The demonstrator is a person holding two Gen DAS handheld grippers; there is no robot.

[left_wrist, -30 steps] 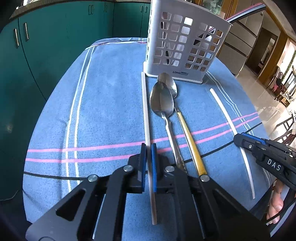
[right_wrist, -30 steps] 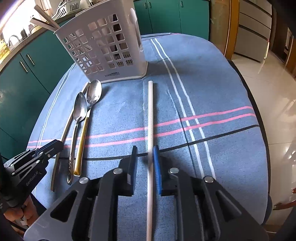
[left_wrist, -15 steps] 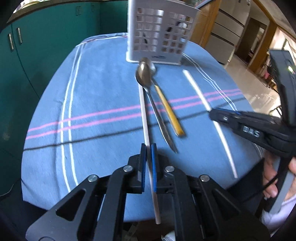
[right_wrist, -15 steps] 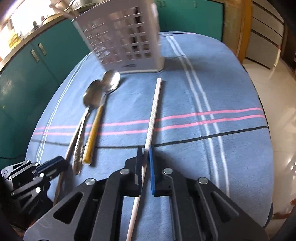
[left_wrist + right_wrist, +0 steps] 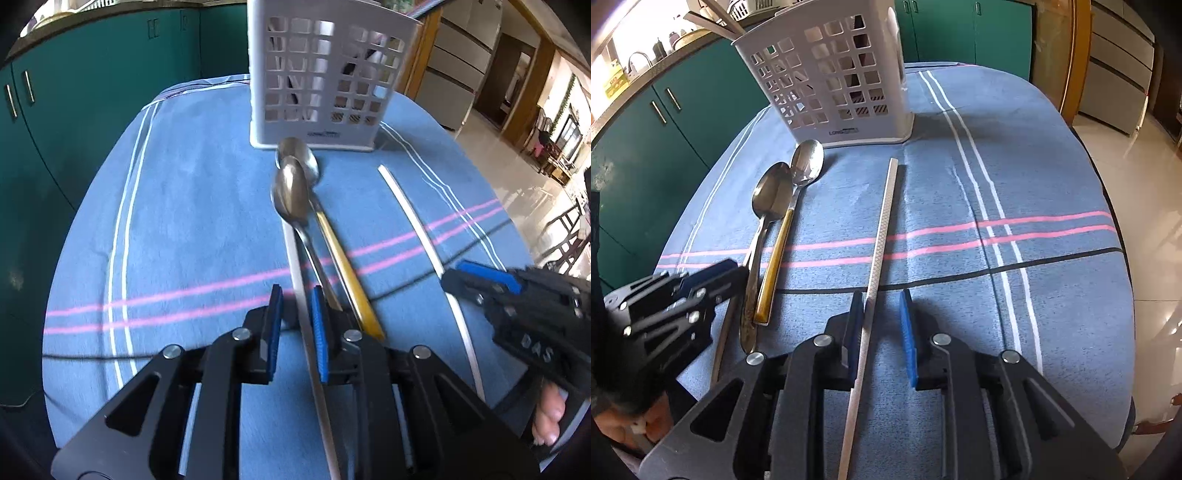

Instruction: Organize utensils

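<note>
A white slotted utensil caddy (image 5: pixel 317 74) (image 5: pixel 831 77) stands at the far end of the table. Two spoons lie in front of it: an all-steel one (image 5: pixel 291 195) (image 5: pixel 772 195) and a yellow-handled one (image 5: pixel 343 266) (image 5: pixel 805 166). Two pale chopsticks lie on the cloth. The left chopstick (image 5: pixel 301 295) runs between the fingers of my left gripper (image 5: pixel 296 306), which is open. The right chopstick (image 5: pixel 882 229) (image 5: pixel 417 229) runs between the fingers of my right gripper (image 5: pixel 881 314), also open and touching it with the left pad.
The table wears a blue cloth (image 5: pixel 184 206) with pink, white and black stripes. Teal cabinets (image 5: pixel 74 92) stand behind and to the left. A tiled floor (image 5: pixel 1152 184) drops off on the right. Utensils stick out of the caddy top.
Both grippers were shut on their chopsticks half a second ago; both have opened now and the chopsticks lie on the cloth. The left view has moved closer to the caddy.
</note>
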